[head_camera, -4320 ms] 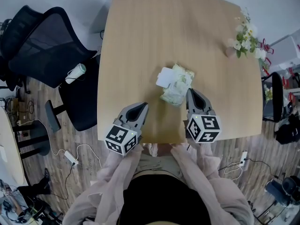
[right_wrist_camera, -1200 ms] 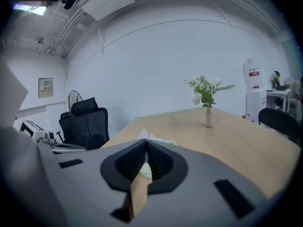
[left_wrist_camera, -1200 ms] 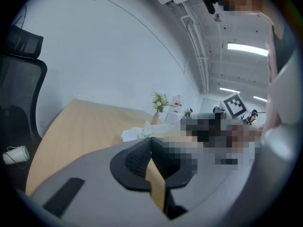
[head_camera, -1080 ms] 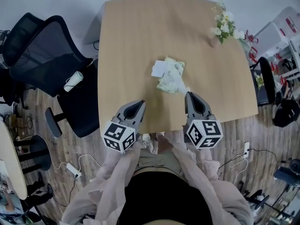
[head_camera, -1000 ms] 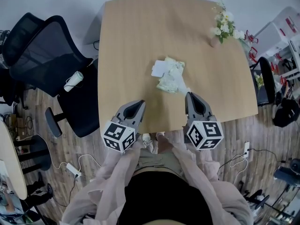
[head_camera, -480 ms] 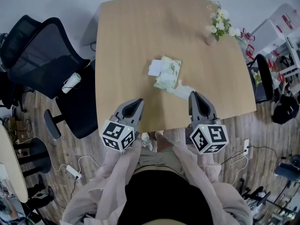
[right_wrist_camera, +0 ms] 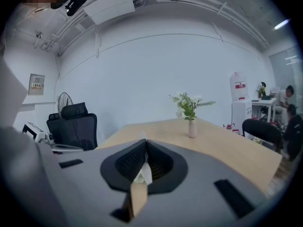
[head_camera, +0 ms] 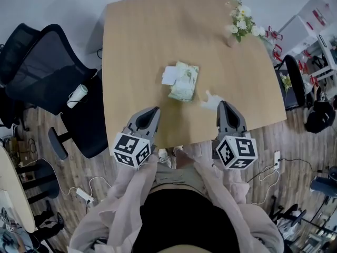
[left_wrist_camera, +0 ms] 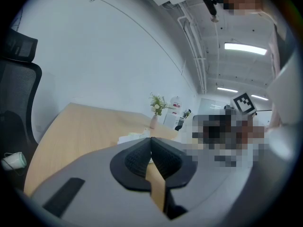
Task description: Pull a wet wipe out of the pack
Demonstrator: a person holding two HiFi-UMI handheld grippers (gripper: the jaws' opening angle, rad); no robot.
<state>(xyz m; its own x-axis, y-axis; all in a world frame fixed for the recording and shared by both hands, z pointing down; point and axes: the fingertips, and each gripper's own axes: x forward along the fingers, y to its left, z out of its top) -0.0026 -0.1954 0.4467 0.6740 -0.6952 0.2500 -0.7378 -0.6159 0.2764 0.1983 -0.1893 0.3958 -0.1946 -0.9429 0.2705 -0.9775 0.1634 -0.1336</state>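
The green and white wipe pack (head_camera: 184,83) lies near the middle of the wooden table (head_camera: 147,30), its white flap (head_camera: 169,75) folded open to the left. A white wet wipe (head_camera: 210,100) hangs from my right gripper (head_camera: 223,105), which is shut on it to the right of the pack; the wipe looks apart from the pack. In the right gripper view the wipe (right_wrist_camera: 145,172) shows pinched between the shut jaws of the right gripper (right_wrist_camera: 144,144). My left gripper (head_camera: 152,112) is shut and empty at the near table edge, below and left of the pack.
A small vase of flowers (head_camera: 237,26) stands at the far right corner of the table. A black office chair (head_camera: 45,62) with a paper cup (head_camera: 77,95) on it is at the left. Another chair (head_camera: 293,83) is at the right edge.
My right gripper has drawn away to the right and towards the near edge, and the wipe has come out of the pack with it. The left gripper has stayed put.
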